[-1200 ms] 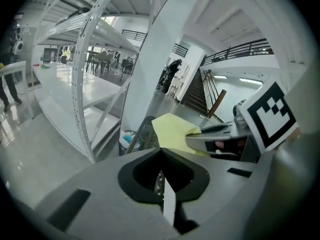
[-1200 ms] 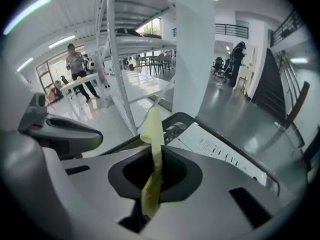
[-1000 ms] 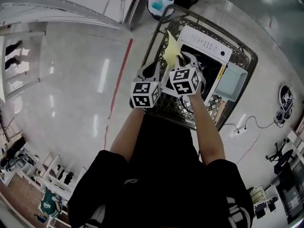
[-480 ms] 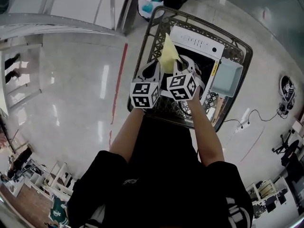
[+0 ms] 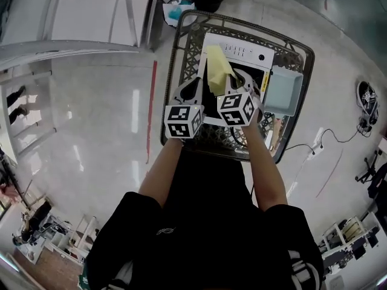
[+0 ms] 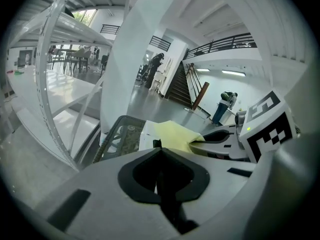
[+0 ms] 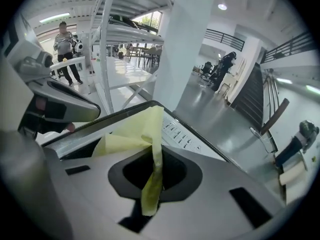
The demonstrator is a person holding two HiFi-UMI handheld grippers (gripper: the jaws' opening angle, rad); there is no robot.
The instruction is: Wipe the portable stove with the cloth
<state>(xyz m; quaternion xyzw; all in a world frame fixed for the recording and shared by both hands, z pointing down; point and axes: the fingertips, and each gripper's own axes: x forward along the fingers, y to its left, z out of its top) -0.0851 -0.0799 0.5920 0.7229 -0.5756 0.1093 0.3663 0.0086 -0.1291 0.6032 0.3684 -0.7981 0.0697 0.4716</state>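
The dark lattice-edged tabletop (image 5: 179,71) carries the white portable stove (image 5: 239,48), with a pale grey tray (image 5: 284,93) just beside it on the right. The yellow cloth (image 5: 216,72) hangs over the stove's left half, and no view shows whether it touches the surface. No wiped streak or cleaned patch can be made out on the stove. I judge the wiping to be at its very start, with the whole top left to cover.

Both forearms reach straight ahead from the body, side by side. The right gripper (image 7: 154,156) is held above the stove's near edge, its jaws pressed together on a fold of the cloth, which stands up and forward from them. The left gripper (image 6: 158,146) is just beside it over the tabletop's near-left part. Its jaws are closed with nothing between them.
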